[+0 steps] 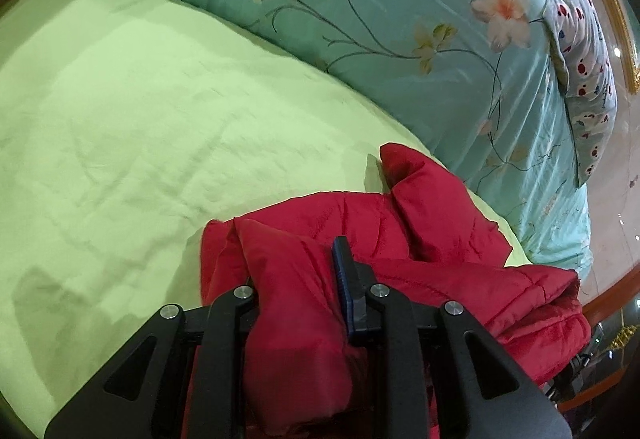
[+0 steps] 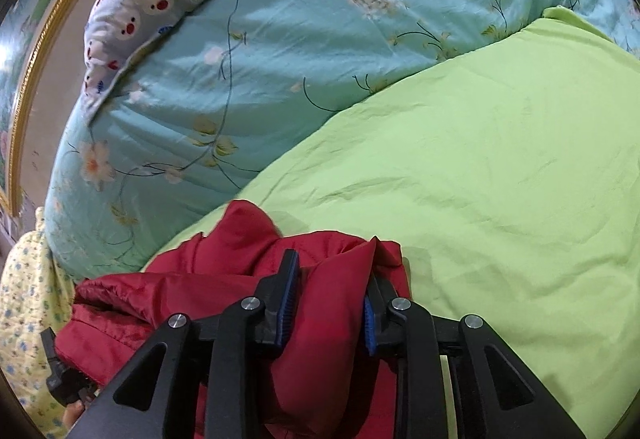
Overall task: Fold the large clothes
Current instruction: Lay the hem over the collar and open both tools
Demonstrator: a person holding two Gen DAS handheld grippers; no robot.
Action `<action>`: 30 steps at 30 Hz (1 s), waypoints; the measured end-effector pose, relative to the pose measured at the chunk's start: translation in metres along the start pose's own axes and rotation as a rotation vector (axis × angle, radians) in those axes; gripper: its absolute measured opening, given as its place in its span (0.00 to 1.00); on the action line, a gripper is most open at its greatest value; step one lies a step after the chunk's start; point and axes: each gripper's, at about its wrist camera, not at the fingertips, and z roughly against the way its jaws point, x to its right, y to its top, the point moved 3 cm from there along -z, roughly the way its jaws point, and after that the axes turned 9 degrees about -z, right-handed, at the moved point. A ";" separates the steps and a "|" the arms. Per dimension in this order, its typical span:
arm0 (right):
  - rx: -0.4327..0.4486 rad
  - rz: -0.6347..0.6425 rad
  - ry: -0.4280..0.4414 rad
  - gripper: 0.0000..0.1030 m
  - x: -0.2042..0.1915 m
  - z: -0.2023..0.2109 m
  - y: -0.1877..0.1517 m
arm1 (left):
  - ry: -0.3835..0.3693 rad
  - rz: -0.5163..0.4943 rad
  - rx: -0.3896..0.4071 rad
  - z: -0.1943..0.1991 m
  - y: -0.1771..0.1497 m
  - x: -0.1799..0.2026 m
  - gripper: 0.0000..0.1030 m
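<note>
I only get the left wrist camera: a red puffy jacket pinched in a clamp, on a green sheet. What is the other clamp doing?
Observer: The right gripper is shut on another bunched fold of the red jacket.
Operator: Are both sides touching it?
Observer: Yes, its blue pads press the fold from either side.
Operator: Is there anything else I can't see?
Observer: A pale yellow flowered cloth lies at that view's left edge, beside the teal flowered quilt.
</note>
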 end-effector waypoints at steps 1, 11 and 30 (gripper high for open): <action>0.005 0.004 -0.005 0.25 0.000 -0.002 0.000 | -0.012 0.007 -0.005 -0.004 0.000 -0.002 0.21; -0.018 0.024 -0.048 0.30 0.001 -0.027 -0.001 | -0.034 -0.008 0.005 0.021 -0.004 0.001 0.32; -0.053 -0.004 -0.036 0.45 0.008 -0.031 0.002 | 0.019 -0.399 -0.064 0.037 -0.071 0.109 0.51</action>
